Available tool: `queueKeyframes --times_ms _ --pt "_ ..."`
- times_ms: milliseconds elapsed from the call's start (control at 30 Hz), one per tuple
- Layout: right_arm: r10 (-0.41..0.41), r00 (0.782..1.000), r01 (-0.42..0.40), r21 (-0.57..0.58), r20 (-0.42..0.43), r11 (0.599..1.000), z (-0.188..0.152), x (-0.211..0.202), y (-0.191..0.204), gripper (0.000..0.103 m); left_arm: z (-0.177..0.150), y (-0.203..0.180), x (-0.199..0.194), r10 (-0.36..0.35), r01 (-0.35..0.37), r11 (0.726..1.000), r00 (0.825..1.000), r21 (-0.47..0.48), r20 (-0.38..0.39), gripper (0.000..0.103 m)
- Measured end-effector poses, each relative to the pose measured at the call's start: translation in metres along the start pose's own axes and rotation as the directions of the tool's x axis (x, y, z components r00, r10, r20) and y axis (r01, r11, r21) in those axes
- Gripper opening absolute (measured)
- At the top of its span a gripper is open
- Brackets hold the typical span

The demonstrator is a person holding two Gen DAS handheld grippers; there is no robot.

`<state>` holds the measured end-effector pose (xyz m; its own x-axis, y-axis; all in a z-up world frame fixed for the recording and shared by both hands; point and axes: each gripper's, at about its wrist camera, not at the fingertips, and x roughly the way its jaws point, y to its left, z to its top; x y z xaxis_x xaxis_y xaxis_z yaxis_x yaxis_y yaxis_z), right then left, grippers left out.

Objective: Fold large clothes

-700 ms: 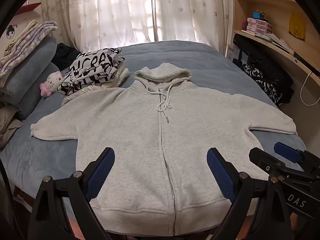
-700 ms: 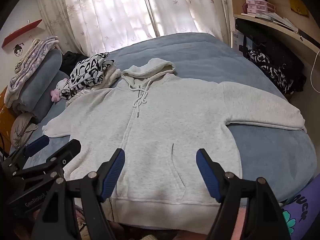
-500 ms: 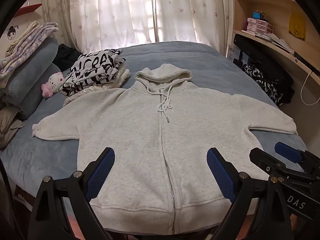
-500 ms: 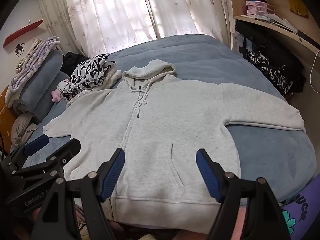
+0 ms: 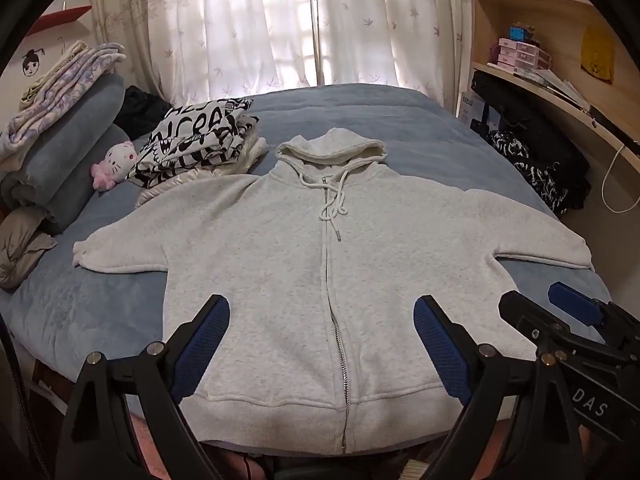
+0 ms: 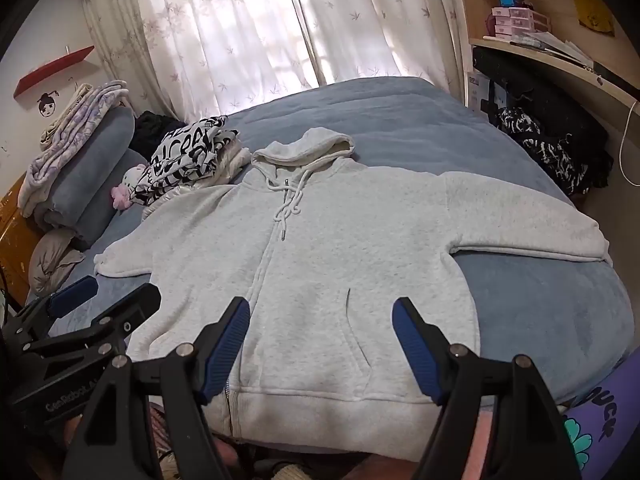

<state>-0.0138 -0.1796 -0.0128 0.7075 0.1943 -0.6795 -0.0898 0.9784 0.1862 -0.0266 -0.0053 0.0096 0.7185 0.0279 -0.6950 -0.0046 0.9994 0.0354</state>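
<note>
While the hoodie [image 5: 280,264] lies unmoved, both hand-held grippers [image 5: 320,344] [image 6: 320,344] stay spread, holding nothing.

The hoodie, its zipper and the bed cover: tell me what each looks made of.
Hoodie: pale grey fleece-like knit, matte, going by its soft speckled face and ribbed hem; probably a cotton blend.
Zipper: looks like metal, since its teeth and pull show a silvery glint.
Bed cover: blue plush, velvety fabric, matte, with brush-like patches in its nap; the fibre cannot be told.
</note>
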Motion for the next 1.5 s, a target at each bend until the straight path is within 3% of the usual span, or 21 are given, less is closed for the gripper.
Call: queueKeyframes --times_ms 367,800,1500 --pt "-0.022 0.999 0.021 -0.017 -0.027 1.0 -0.002 0.007 0.004 0.074 -0.002 -0.002 -0.006 -0.012 0.011 1.0 1.0 0.017 0.027 0.092" --pt "-0.06 0.996 0.06 -0.013 -0.072 0.998 0.002 0.028 0.002 0.074 0.005 0.004 0.026 -0.043 0.043 0.999 0.999 -0.01 -0.004 0.092" --pt "-0.023 0.995 0.02 -0.038 -0.093 0.999 0.013 0.045 0.005 0.074 0.016 0.013 0.054 -0.016 0.014 0.999 0.999 -0.046 -0.046 0.092"
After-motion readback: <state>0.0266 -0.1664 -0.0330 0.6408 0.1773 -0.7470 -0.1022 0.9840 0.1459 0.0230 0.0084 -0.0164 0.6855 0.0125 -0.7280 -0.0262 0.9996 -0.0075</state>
